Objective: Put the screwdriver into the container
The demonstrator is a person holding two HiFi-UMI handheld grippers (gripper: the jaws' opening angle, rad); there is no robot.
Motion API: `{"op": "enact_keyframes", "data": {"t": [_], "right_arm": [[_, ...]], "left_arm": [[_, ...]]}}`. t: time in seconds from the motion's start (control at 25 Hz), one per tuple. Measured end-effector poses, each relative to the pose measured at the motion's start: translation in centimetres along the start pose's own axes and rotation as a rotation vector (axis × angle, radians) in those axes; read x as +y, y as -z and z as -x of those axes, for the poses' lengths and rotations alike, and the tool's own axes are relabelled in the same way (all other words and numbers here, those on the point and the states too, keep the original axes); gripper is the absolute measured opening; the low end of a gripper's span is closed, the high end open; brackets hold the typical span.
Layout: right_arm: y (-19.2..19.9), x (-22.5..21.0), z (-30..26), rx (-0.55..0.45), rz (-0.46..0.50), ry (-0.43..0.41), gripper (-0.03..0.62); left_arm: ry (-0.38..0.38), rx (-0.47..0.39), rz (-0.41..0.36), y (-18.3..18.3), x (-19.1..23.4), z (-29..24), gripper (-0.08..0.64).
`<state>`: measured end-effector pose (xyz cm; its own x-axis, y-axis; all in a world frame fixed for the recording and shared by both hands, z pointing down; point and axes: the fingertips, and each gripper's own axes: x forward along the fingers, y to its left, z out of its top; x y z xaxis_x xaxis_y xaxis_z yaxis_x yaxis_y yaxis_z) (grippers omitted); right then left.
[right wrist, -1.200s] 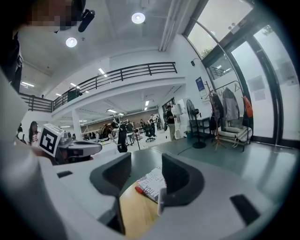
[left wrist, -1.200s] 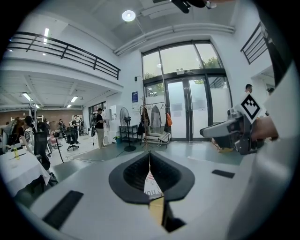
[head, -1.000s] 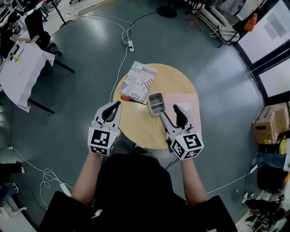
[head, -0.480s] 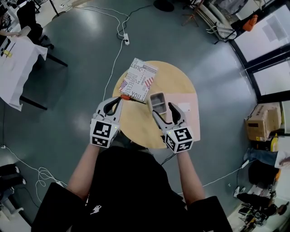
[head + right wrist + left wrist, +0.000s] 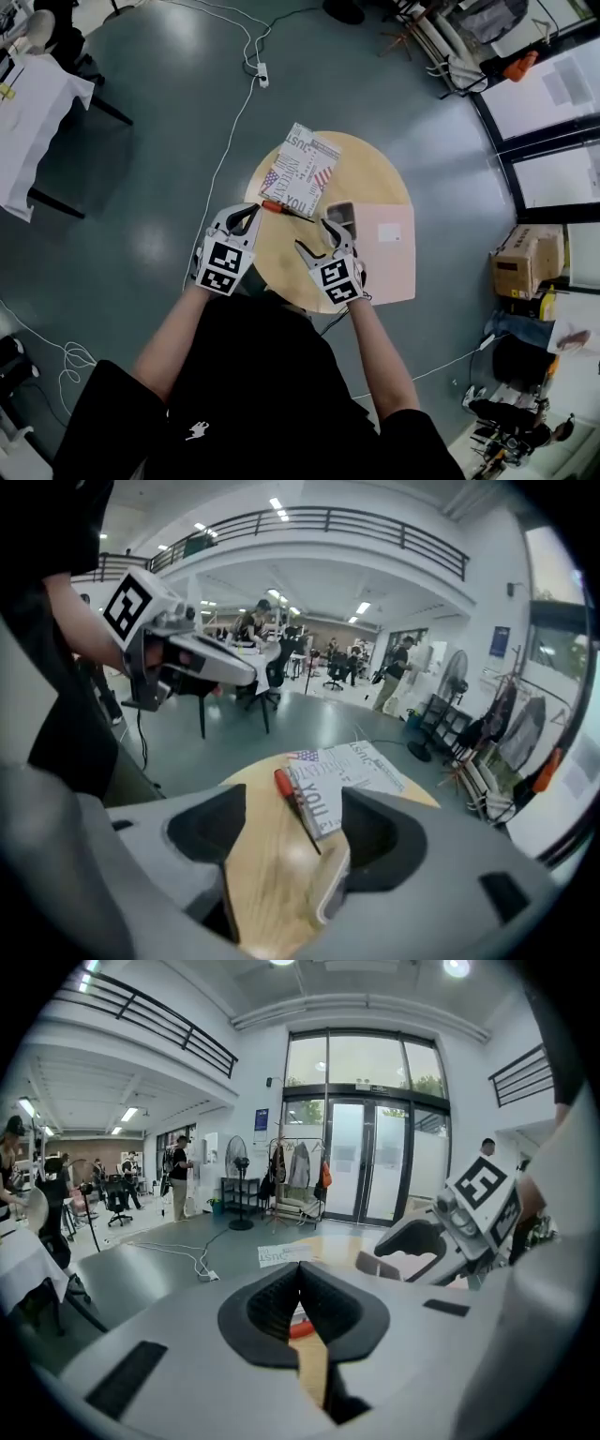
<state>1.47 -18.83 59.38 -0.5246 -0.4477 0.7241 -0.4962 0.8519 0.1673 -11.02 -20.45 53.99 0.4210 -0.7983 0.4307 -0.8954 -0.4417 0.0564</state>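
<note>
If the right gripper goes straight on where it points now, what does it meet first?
Probably the table, just before the screwdriver; depth is unclear.

"YOU" is read in large grey capitals on the printed sheet (image 5: 347, 772) that lies on the desk (image 5: 267, 878) just ahead of the right tongs (image 5: 292, 841). These jaws have just been opening and stand wide with nothing gripped between them. "JUST" is made out upside down at the sheet's far end, beyond the closed left tongs (image 5: 302, 1312). The sheet's smaller print cannot be read. Black-and-white code markers (image 5: 223, 267) are borne on the tongs' cubes. A blue wall sign (image 5: 261, 1119) far beyond the left tongs is too small to be read.
</note>
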Motion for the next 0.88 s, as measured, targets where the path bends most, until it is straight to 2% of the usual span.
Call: {"op": "enact_keyframes", "data": {"t": [0.12,0.36,0.6,0.88], "right_arm": [[0.0,1.1,-3.4,0.083,0.065,-0.029,0.305],[0.4,2.7,-9.3,0.227,0.125,-0.077,0.304],[0.9,3.5,-13.3,0.334,0.193,-0.137,0.304],[1.5,4.2,-15.9,0.411,0.269,-0.216,0.302]], "left_arm": [[0.024,0.029,0.012,1.9,1.0,-0.5,0.005],[0.032,0.064,0.055,4.3,2.9,-0.3,0.005],[0.023,0.086,0.084,5.7,5.1,-0.1,0.005],[-0.013,0.097,0.123,6.2,7.9,0.7,0.005]]}}
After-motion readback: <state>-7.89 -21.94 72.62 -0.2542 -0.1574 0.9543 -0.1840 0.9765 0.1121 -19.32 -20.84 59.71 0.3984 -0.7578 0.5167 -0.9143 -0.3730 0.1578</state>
